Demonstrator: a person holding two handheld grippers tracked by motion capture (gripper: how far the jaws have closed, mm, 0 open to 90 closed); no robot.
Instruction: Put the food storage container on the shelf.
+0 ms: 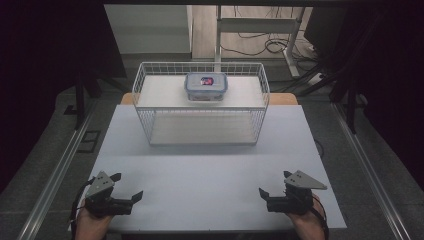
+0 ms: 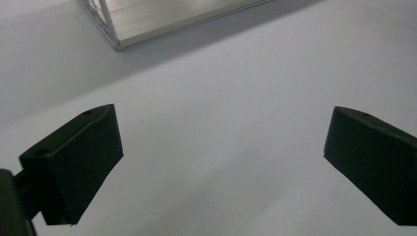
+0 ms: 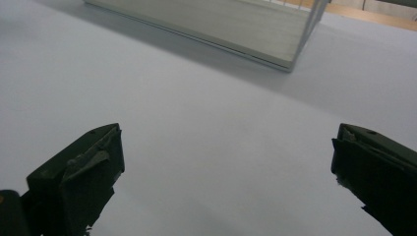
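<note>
White wire forms the basket [image 1: 201, 102], which stands on the far half of the table [image 1: 210, 170]. A clear box [image 1: 205, 86] with a blue-rimmed lid sits inside the basket, on its floor, toward the back wall and near the middle of its width. Both grippers rest well short of the basket, near the table's front edge.

Left gripper [image 1: 126, 187]: jaws wide apart, nothing between them. In the left gripper view, one lower corner of the basket [image 2: 115, 44] lies ahead.

Right gripper [image 1: 274, 184]: jaws wide apart, nothing between them. In the right gripper view, the basket's near bottom edge [image 3: 275, 58] lies ahead.

Probable faults from this position:

- Wall strike. The basket walls stand higher than the box. A low, level approach would likely drive the jaws into the front wall and push the basket back.
- Basket shift. The basket appears light and unfixed; any snag on the wire could drag or tip it.
- Slip. The lid looks smooth; a one-sided or shallow grip could let the box tilt or drop.
- Rim catch. Lifting the box out at an angle could hook it on the basket's top rim.
</note>
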